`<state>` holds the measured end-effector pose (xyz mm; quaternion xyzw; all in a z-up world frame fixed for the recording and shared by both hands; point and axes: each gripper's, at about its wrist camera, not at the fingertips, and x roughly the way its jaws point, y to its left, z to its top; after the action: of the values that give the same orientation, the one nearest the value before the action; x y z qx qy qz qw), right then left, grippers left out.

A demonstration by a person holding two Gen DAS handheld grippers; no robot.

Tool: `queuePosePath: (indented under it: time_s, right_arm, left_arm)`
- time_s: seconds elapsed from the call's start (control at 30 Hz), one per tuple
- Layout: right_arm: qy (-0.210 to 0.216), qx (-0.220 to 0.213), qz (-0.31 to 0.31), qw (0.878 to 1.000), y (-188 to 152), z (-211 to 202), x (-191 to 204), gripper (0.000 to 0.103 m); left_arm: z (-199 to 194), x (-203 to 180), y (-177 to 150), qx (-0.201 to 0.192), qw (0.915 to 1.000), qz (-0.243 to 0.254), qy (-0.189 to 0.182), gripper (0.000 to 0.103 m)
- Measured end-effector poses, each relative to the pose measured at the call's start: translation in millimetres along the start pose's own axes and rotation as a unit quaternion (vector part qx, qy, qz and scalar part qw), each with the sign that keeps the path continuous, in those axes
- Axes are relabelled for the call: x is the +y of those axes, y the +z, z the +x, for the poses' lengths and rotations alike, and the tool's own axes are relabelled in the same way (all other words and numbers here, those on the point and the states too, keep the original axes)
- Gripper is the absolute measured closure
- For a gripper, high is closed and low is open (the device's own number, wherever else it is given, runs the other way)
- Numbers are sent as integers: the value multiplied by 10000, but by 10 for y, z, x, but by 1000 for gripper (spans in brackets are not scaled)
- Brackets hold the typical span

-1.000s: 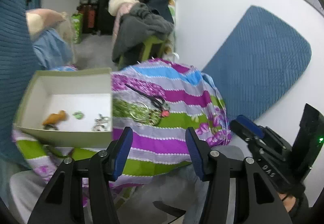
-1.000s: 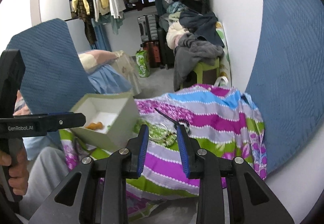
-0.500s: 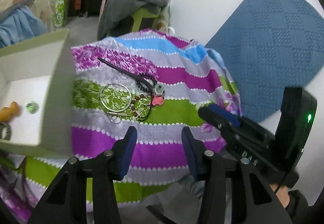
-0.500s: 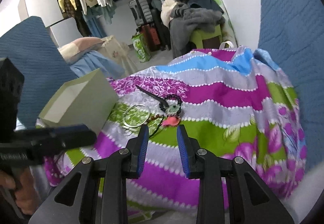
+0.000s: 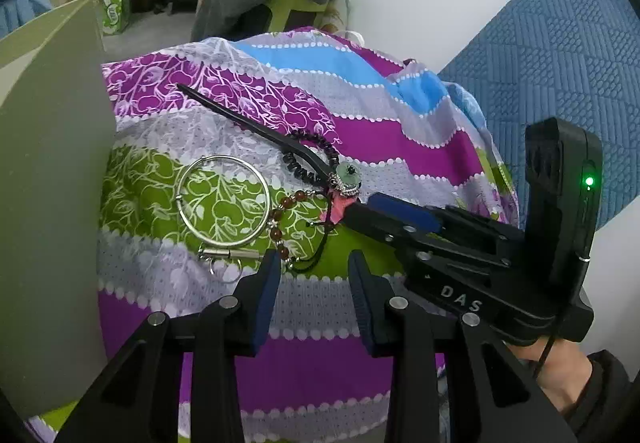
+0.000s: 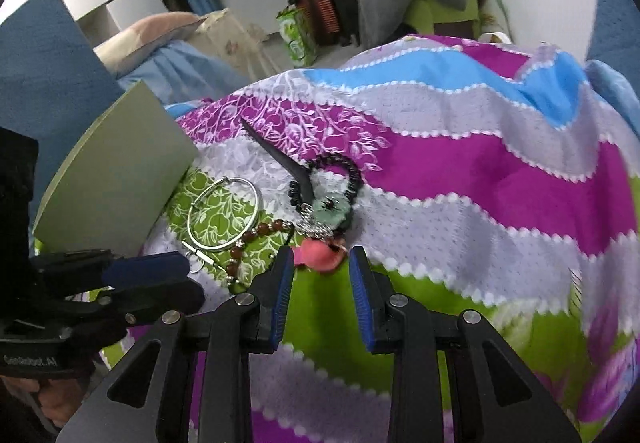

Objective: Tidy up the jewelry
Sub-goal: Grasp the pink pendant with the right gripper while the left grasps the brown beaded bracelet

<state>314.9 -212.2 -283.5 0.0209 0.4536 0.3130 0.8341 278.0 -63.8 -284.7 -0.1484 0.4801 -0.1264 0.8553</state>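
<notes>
Both grippers, left [image 5: 310, 285] and right [image 6: 320, 279], are hovering with fingers spread, right nearing the pink charm [image 6: 320, 257] beside the silver bangle [image 6: 224, 217] on the striped cloth [image 6: 460, 211].

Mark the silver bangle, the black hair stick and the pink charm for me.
silver bangle [image 5: 262, 183], left wrist view, on its right rim.
black hair stick [image 5: 240, 119], left wrist view, on the middle of its shaft.
pink charm [image 6: 320, 258], right wrist view, on its flat face.
</notes>
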Motion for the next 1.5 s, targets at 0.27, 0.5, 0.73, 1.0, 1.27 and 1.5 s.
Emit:
queuePosePath:
  time_s: [0.27,0.5,0.73,1.0,1.27,1.5]
  right_arm:
    - [-232,62,-443,9987,59,139,100,80]
    - [-399,98,-204,9989,-4,18,44,80]
    - [-520,6,394,9979,-42,-181,-175,80]
    - [-694,-231,670,9951,-47,-399,-248,80]
    - [-818,-178,672,9942,-56,-418,-221,80]
    - [-1002,-92,707,9924,-61,-473,-142,80]
  left_arm:
    - [137,-59,36,79,9996,256,59,69]
    - [235,-148,18,143,9987,489,39,71]
    - [335,-218,60,155,9969,746,203,72]
    - [506,-269,202,185,9954,891,306,78]
    - [578,-273,189,254,9938,914,581,102]
    - [304,-238,208,126,9974,631,333,103]
